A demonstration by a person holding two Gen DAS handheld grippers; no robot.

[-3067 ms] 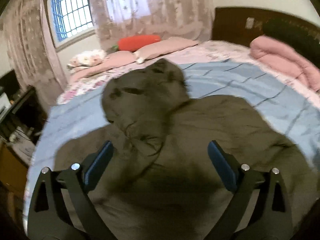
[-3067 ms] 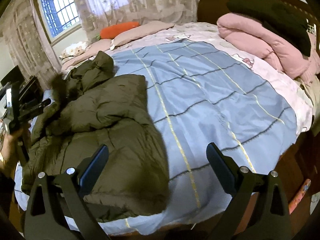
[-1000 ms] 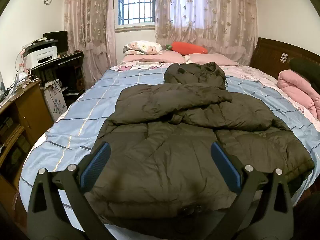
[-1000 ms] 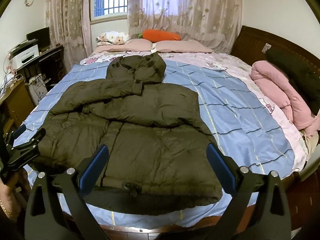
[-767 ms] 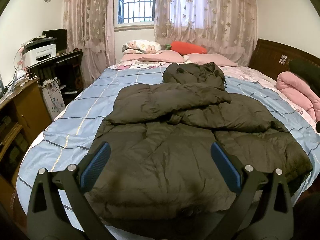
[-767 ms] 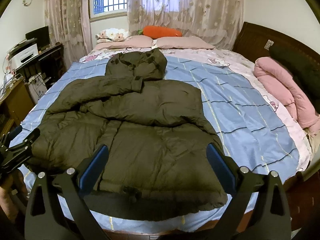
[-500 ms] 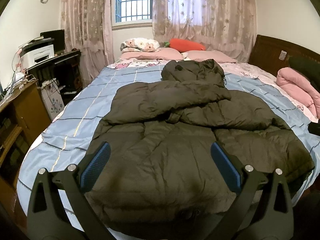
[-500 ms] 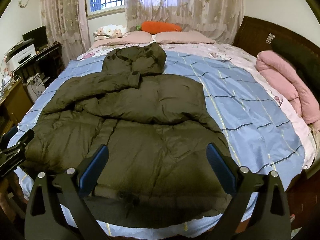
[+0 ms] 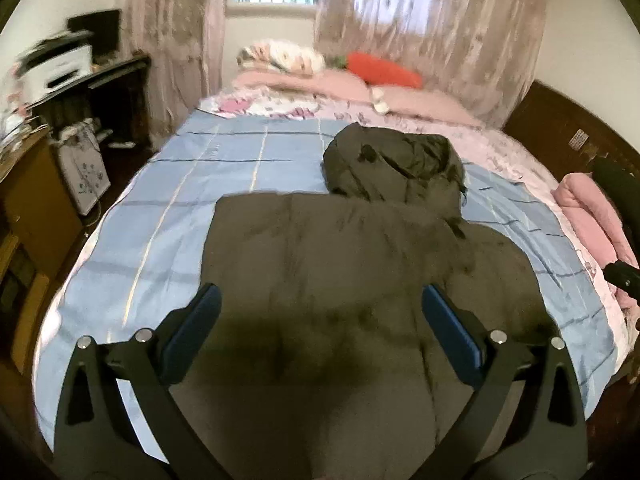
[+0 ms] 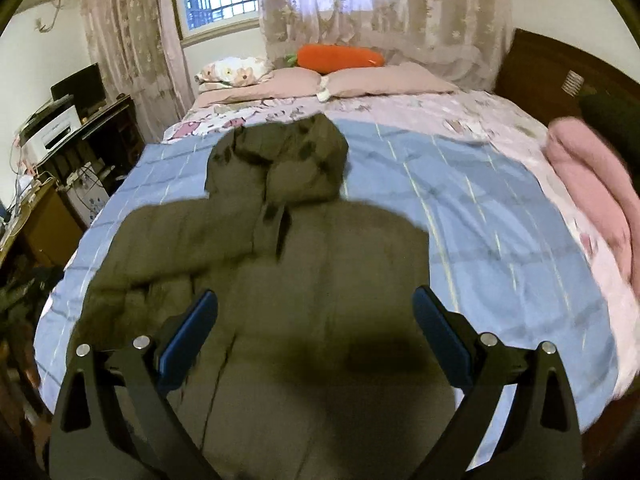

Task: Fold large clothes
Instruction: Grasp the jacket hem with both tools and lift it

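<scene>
On the blue checked bedspread [image 9: 168,184] a dark olive padded jacket [image 9: 340,280] is spread flat, hood [image 10: 280,160] toward the pillows [image 10: 360,80] and hem at the near edge, its sleeves laid across the chest, presumably so the body can be folded from the hem. Over the jacket's lower part the left gripper [image 9: 320,320] is held with its jaws wide apart, nothing between them; the right gripper [image 10: 316,320] is likewise spread and empty above the jacket's near half. Compared with half a second ago, both cameras have been lowered and pushed in toward the jacket, which now fills more of each view, blurred by motion.
</scene>
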